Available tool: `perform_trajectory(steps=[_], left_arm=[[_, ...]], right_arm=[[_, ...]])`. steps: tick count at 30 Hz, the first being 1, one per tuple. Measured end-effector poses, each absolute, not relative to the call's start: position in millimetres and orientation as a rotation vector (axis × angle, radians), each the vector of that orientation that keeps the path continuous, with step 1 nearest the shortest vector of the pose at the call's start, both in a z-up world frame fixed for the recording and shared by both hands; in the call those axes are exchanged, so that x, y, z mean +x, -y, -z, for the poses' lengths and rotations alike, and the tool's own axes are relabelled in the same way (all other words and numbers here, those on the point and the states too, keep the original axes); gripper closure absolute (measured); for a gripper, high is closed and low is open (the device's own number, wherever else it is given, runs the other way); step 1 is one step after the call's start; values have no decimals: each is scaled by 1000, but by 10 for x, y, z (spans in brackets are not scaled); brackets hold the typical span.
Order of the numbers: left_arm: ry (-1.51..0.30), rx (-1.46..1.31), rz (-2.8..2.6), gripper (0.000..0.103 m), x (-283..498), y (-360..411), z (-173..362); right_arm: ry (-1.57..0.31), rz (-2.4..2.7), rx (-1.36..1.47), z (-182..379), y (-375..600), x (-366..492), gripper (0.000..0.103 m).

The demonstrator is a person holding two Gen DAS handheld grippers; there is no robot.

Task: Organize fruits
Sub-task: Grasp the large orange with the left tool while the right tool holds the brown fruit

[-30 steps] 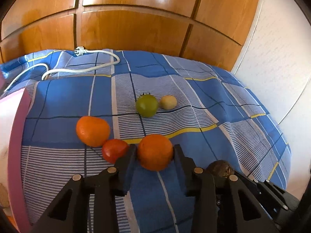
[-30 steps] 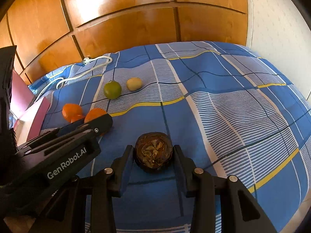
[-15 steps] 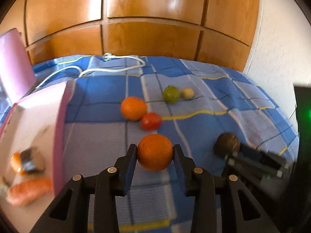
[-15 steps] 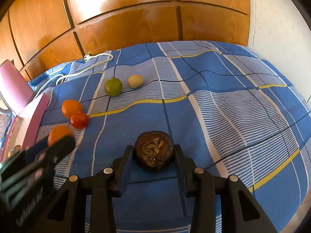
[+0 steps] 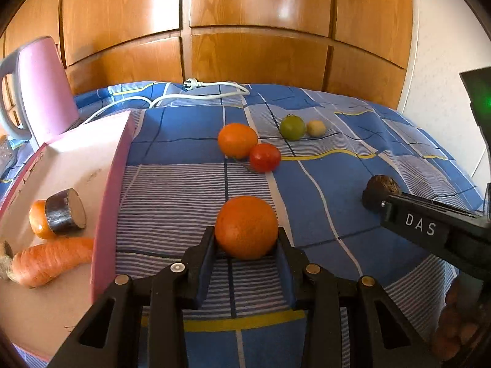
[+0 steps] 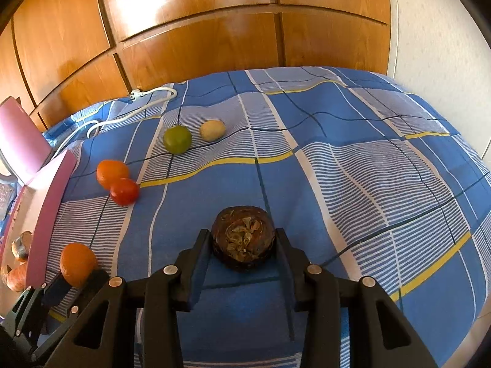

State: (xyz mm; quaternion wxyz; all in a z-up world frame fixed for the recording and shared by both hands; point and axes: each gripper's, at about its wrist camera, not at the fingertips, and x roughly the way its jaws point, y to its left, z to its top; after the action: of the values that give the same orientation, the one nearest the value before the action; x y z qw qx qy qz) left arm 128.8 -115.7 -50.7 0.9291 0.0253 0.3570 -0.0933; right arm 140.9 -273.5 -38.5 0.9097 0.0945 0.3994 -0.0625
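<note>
The left gripper (image 5: 246, 239) was clamped on an orange (image 5: 246, 227) above the blue checked cloth (image 5: 190, 184), just beside the pink tray (image 5: 112, 190) holding a carrot (image 5: 46, 263). The right gripper (image 6: 244, 243) gripped a dark brown fruit (image 6: 243, 237). Farther off lay a second orange (image 5: 237, 139) touching a tomato (image 5: 265, 157), then a green fruit (image 5: 292, 127) and a small yellow fruit (image 5: 316, 128).

1. The wardrobe doors (image 5: 245, 15) are varnished wood, glossy with bright glare patches.
2. The bedspread (image 6: 353, 184) is matt woven cloth, slightly rumpled.
3. The held orange (image 5: 246, 227) has dimpled, faintly shiny peel; the tomato (image 5: 265, 157) is smooth and glossy.
4. The dark brown fruit (image 6: 243, 237) looks rough and fibrous.
5. The pink tray (image 5: 110, 184) looks like smooth matt plastic.
6. The cable (image 5: 199, 92) is smooth white plastic.
</note>
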Motion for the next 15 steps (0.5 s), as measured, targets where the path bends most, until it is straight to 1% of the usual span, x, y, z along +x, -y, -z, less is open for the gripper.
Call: perform_trajectory(steps=[6,15], left_arm=[[-724,56,203,67,1270,1151,496],[-744,54,243,68,1204,1117,440]], right_arm=[[-820,119,201,363,2712,1382,62],[-817,79,96,324,2411,1395,62]])
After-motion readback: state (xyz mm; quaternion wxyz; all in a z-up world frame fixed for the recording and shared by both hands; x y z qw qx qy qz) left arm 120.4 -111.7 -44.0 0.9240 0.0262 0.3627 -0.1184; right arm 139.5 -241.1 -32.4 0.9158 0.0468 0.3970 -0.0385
